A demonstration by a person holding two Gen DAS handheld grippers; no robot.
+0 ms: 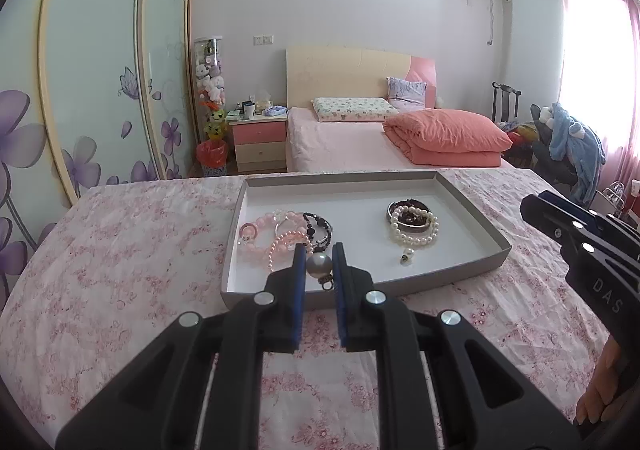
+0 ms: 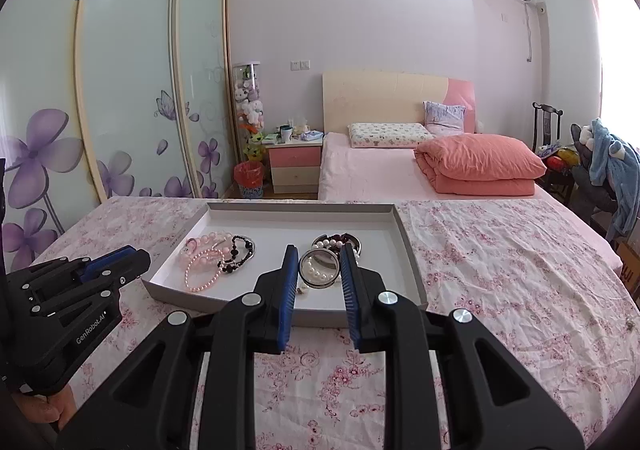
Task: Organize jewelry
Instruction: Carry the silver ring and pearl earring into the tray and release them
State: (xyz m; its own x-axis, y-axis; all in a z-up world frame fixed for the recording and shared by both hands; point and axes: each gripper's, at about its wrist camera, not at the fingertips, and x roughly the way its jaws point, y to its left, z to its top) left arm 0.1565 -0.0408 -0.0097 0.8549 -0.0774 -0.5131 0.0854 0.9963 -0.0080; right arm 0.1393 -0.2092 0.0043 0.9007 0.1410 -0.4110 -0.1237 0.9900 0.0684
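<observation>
A grey shallow tray (image 1: 352,216) (image 2: 280,226) lies on the pink floral cloth. Its left side holds pink bead bracelets (image 1: 260,236) (image 2: 202,264) and a black bead bracelet (image 1: 320,228). On its right side are a pearl bracelet (image 1: 416,236), a dark bangle (image 1: 408,208) and a small pearl charm (image 1: 406,256). My left gripper (image 1: 319,256) (image 2: 136,252) hangs over the tray's near edge, shut on a large grey pearl pendant (image 1: 319,264). My right gripper (image 2: 319,258) (image 1: 530,202) is raised near the tray's right side. A silver ring (image 2: 319,270) fills the gap between its pads.
The floral cloth (image 1: 120,270) covers a wide surface around the tray. Behind it stand a bed (image 1: 352,146) with a folded orange quilt, a nightstand (image 1: 260,142) and flower-printed wardrobe doors (image 1: 100,90). A chair draped with clothes (image 1: 572,142) is at the right.
</observation>
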